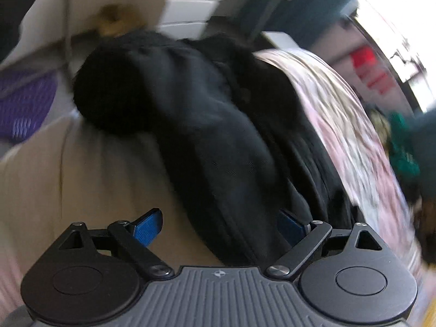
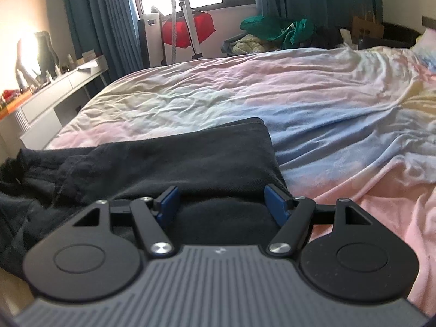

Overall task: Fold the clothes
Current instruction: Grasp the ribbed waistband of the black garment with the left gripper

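The left gripper (image 1: 219,224) has its jaws spread wide with nothing pinched. A ridge of the dark garment (image 1: 212,125) passes between the blue pads (image 1: 147,229) without being pressed. This view is smeared, so fine contact cannot be confirmed. The garment lies bunched on the edge of the bed, partly over a beige surface (image 1: 81,177), with the pastel bedsheet (image 1: 354,141) to its right.

The right gripper (image 2: 222,204) rests low on the flatter end of the garment (image 2: 177,152). Its jaws are partly open, and the cloth lies between the pads unclamped. Whether they press on the fabric cannot be told.

Recommended procedure, as a judgement:
1. Bring the left gripper down on a single edge or hem, not the heaped middle.
2. Close fully before lifting.
3. Hold the right end down as an anchor.
4. Draw the cloth flat across the bedsheet (image 2: 299,95) before making the fold.
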Available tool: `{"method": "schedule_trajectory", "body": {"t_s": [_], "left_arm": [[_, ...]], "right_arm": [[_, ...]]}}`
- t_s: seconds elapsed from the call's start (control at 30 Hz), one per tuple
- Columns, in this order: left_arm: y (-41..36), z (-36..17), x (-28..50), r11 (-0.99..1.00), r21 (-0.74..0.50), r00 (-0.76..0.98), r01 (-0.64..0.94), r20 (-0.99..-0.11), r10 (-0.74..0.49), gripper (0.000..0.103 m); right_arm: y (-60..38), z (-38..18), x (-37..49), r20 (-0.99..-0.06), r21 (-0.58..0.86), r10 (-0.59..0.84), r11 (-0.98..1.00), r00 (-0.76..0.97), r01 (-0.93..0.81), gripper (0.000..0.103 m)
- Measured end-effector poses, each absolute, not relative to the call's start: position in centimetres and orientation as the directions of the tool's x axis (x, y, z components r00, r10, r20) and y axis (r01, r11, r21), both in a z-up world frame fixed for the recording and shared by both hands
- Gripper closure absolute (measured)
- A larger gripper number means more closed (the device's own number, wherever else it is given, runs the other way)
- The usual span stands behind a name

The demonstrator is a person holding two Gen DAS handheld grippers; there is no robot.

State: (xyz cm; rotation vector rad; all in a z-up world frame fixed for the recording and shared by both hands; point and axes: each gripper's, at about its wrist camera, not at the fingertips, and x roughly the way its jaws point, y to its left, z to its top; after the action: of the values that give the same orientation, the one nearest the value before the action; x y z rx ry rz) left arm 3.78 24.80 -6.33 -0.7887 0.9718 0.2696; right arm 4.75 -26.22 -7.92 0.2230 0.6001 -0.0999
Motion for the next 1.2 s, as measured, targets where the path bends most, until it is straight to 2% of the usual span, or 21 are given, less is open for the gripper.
{"method": "schedule_trajectory", "body": {"t_s": [0.1,0.23,0.33,0.43,0.53,0.6,0.63,0.7,0.73,0.83,0.9,1.0,1.2], "left_arm": [[26.1,-7.7,5.3,0.664,-0.511,0.579,-0.546,-0.803,-0.143,0.014],[26.6,-8.9,6.7,0.626,-0.588,0.661,-0.512,-0.736,-0.151,0.014],[27.6,-9.7,7.2,0.575,-0.624,0.705,-0.53,-0.701,-0.11,0.015],[29.2,-10.1,7.8,0.539,-0.626,0.723,-0.563,-0.689,-0.044,0.022],[30.8,-10.5,8.3,0.519,-0.636,0.737,-0.571,-0.676,-0.018,0.03],[31.5,-10.9,8.2,0.507,-0.64,0.74,-0.577,-0.672,-0.006,0.044],[31.6,-10.9,8.0,0.507,-0.639,0.742,-0.578,-0.67,0.002,0.047],[31.6,-10.8,8.0,0.533,-0.617,0.742,-0.579,-0.67,0.031,0.061],[31.2,-10.6,7.9,0.548,-0.608,0.746,-0.575,-0.665,0.045,0.064],[30.1,-10.1,7.4,0.59,-0.581,0.759,-0.561,-0.646,0.086,0.078],[28.2,-8.8,7.7,0.69,-0.482,0.762,-0.54,-0.629,0.157,0.084],[24.0,-5.5,6.8,0.838,-0.298,0.812,-0.457,-0.525,0.256,0.086],[13.7,2.9,5.3,0.949,-0.077,0.918,-0.306,-0.288,0.273,0.086]], "right_arm": [[-26.0,-8.0,4.7,-0.57,0.161,-0.036,0.975,0.821,0.155,0.031],[-26.3,-7.9,4.6,-0.566,0.175,-0.033,0.972,0.824,0.159,0.031],[-26.1,-7.6,4.6,-0.566,0.17,-0.039,0.972,0.823,0.163,0.031],[-25.8,-7.2,4.5,-0.555,0.177,-0.029,0.973,0.832,0.152,0.03],[-25.1,-6.5,4.2,-0.521,0.179,0.003,0.978,0.854,0.106,0.031],[-24.1,-6.3,4.2,-0.507,0.149,0.019,0.987,0.862,0.066,0.031],[-23.6,-6.4,4.3,-0.511,0.127,0.023,0.991,0.859,0.049,0.031],[-22.5,-7.6,5.2,-0.572,0.079,0.023,0.996,0.82,0.028,0.031],[-22.0,-8.1,5.6,-0.597,0.055,0.019,0.998,0.802,0.018,0.031],[-21.3,-8.6,6.0,-0.608,0.009,-0.002,1.0,0.794,0.01,0.031],[-21.3,-8.5,6.1,-0.61,0.012,-0.002,1.0,0.793,0.012,0.031],[-21.8,-8.2,6.3,-0.613,0.048,0.008,0.998,0.79,0.027,0.031],[-24.1,-7.4,5.6,-0.59,0.17,0.065,0.985,0.805,0.044,0.034]]}}
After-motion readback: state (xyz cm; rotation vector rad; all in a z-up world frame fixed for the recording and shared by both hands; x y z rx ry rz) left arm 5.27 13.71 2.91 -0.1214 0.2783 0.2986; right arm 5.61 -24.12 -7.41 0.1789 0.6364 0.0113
